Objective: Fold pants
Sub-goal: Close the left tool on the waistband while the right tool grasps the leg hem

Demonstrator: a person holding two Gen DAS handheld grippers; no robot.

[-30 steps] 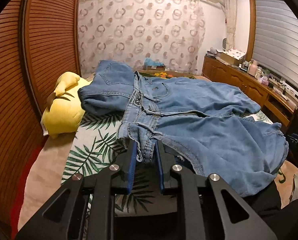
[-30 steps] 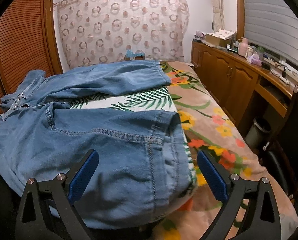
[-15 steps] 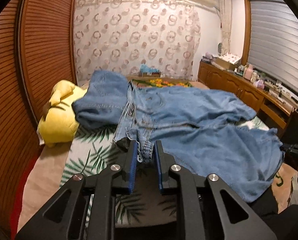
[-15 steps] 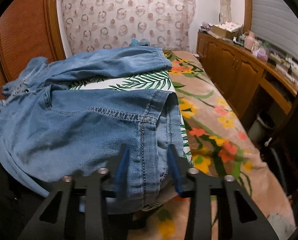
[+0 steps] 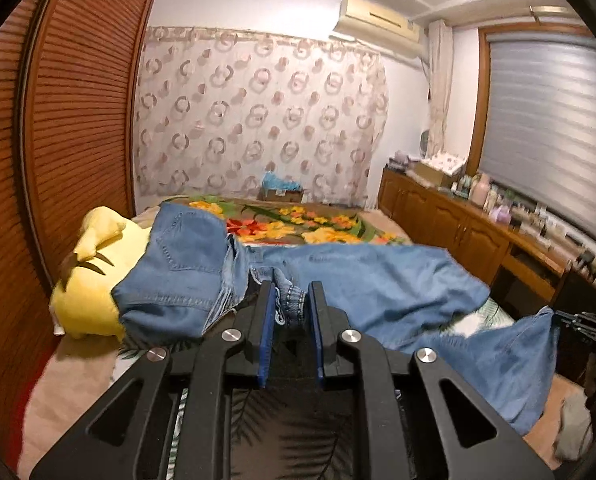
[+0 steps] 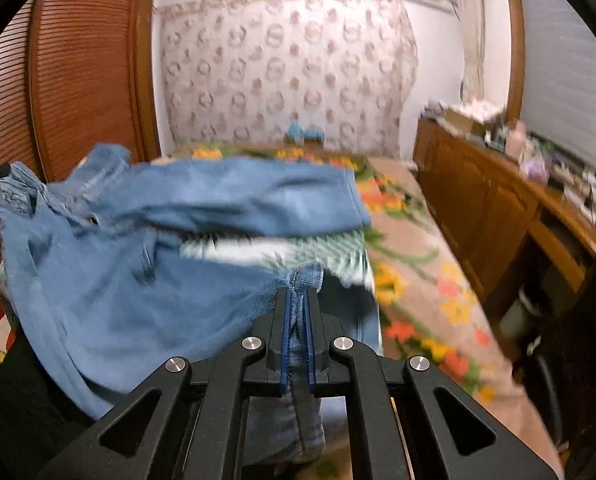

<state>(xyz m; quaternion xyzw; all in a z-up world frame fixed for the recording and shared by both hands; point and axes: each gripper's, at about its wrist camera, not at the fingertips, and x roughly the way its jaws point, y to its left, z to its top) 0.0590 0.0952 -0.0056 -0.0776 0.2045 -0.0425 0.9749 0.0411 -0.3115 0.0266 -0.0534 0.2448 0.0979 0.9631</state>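
Observation:
Blue denim pants (image 5: 362, 280) lie spread across the bed, waist end at the left, legs running right. My left gripper (image 5: 290, 296) is shut on a bunched fold of the waistband, raised off the bedcover. In the right wrist view the pants (image 6: 137, 280) hang lifted and blurred; my right gripper (image 6: 298, 300) is shut on the seamed hem edge of the near leg. The far leg (image 6: 257, 196) still rests on the bed. Cloth below the right gripper droops out of sight.
A yellow plush toy (image 5: 93, 276) lies by the waist end, against the slatted wooden doors (image 5: 57, 120). The bedcover (image 6: 418, 264) has flowers and palm leaves. A wooden cabinet (image 5: 478, 236) with clutter lines the right wall. A small box (image 5: 281, 190) sits at the bed's far end.
The right gripper closed from wide open onto the hem of the near leg. Both grippers rose, lifting the near side of the pants off the bed.

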